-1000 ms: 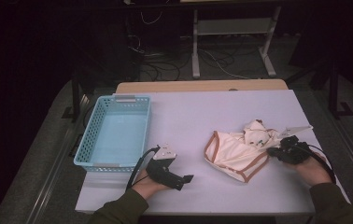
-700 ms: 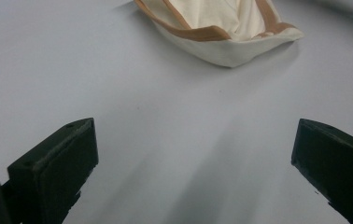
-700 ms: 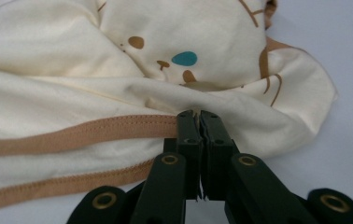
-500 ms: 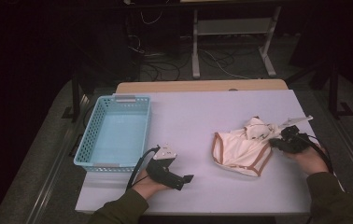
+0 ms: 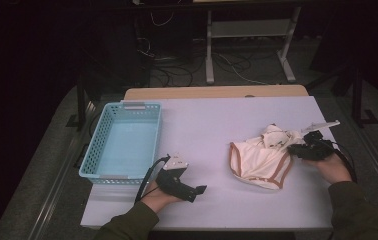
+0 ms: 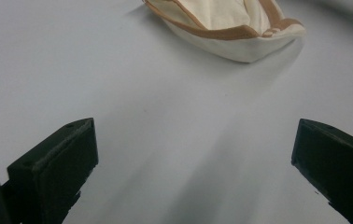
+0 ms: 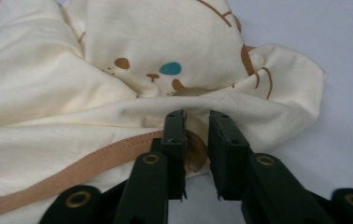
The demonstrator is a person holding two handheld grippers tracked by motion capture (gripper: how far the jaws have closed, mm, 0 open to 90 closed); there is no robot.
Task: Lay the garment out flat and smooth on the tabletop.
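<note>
Right gripper view shows your cream baby garment with tan trim and a printed animal face crumpled on the white surface. Your right gripper has its jaws a narrow gap apart, just opening, tips at a fold of the cloth, with no fabric pinched between them. From above, the garment lies right of centre. Your left gripper rests near the front edge, jaws wide apart and empty, beside the light blue basket.
</note>
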